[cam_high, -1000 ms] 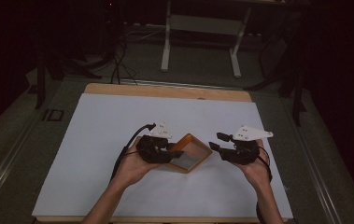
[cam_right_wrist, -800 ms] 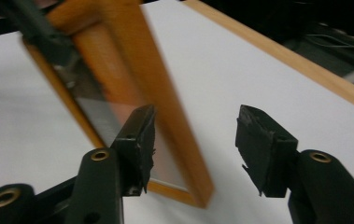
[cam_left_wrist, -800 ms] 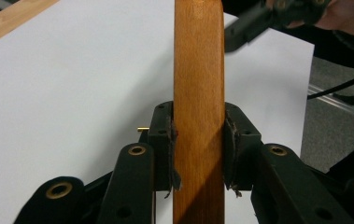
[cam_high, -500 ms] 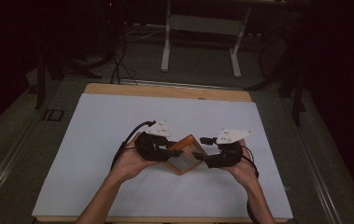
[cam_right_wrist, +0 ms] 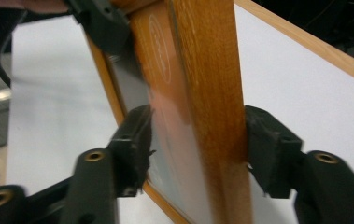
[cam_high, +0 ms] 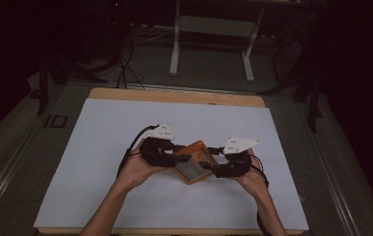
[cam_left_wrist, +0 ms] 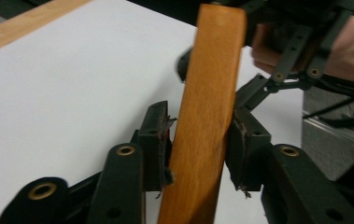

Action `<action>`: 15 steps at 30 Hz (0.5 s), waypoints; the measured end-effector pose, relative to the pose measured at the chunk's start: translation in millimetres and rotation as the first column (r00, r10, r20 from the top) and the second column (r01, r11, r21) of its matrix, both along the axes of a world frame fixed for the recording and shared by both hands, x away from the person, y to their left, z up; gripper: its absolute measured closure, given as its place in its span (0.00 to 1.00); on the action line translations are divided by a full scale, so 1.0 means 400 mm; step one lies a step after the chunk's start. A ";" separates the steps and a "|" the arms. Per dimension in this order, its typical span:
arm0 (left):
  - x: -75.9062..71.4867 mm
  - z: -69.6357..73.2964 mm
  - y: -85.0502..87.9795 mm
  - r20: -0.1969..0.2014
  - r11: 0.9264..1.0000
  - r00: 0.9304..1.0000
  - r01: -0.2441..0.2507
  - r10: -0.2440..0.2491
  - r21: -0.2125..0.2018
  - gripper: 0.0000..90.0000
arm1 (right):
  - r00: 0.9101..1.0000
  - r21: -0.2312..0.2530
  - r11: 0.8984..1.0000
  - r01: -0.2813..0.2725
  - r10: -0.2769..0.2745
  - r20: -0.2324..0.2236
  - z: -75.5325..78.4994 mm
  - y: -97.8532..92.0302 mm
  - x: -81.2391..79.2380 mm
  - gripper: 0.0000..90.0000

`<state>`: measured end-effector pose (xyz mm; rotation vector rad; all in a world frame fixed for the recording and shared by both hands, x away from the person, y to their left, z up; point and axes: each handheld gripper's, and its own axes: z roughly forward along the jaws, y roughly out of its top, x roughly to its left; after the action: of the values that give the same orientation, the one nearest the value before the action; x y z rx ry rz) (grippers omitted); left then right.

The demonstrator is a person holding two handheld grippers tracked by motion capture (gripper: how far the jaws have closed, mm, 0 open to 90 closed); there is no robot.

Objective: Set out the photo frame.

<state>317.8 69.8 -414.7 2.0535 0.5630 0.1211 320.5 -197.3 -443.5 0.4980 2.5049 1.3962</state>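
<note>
The wooden frame (cam_high: 193, 161) sits between the two hands over the middle of the white surface (cam_high: 100, 142), with the left gripper (cam_high: 183, 158) clamped on its left edge and the right gripper (cam_high: 208, 168) closing around its right edge.

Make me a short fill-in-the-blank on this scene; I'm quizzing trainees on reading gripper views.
1. The wooden picture frame is held by ___ grippers.
2. The left gripper clamps the frame's ___ edge.
3. The table's sheet is ___ in colour.
4. The right gripper is ___ on the frame.

Missing: two; wooden; white; shut
</note>
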 end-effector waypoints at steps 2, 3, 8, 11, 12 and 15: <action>0.001 0.001 0.004 -0.004 1.000 1.000 -0.019 0.019 -0.010 0.65 | 1.000 -0.005 1.000 -0.001 0.001 0.019 0.003 -0.004 -0.008 0.62; 0.002 0.002 0.005 -0.009 0.999 1.000 -0.026 0.026 -0.018 0.64 | 1.000 -0.002 1.000 -0.005 0.005 0.023 0.003 -0.007 -0.011 0.65; 0.003 0.006 0.015 -0.007 0.997 0.998 -0.066 0.066 -0.047 0.54 | 1.000 0.017 1.000 -0.013 0.012 0.024 -0.002 -0.022 -0.021 0.74; 0.006 0.005 0.025 -0.016 0.995 0.997 -0.078 0.077 -0.059 0.48 | 0.999 0.010 1.000 -0.004 0.003 0.035 -0.004 -0.027 -0.031 0.75; 0.006 0.005 0.028 -0.016 0.994 0.996 -0.085 0.084 -0.063 0.46 | 0.999 0.006 1.000 0.002 -0.003 0.033 -0.004 -0.029 -0.034 0.75; 0.001 0.003 0.038 -0.010 0.994 0.996 -0.088 0.087 -0.072 0.44 | 0.999 0.007 1.000 0.011 -0.011 0.042 -0.009 -0.037 -0.044 0.75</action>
<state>318.1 85.0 -413.5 1.9603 0.6528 0.1440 303.0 -212.0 -447.2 0.4780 2.4619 1.3966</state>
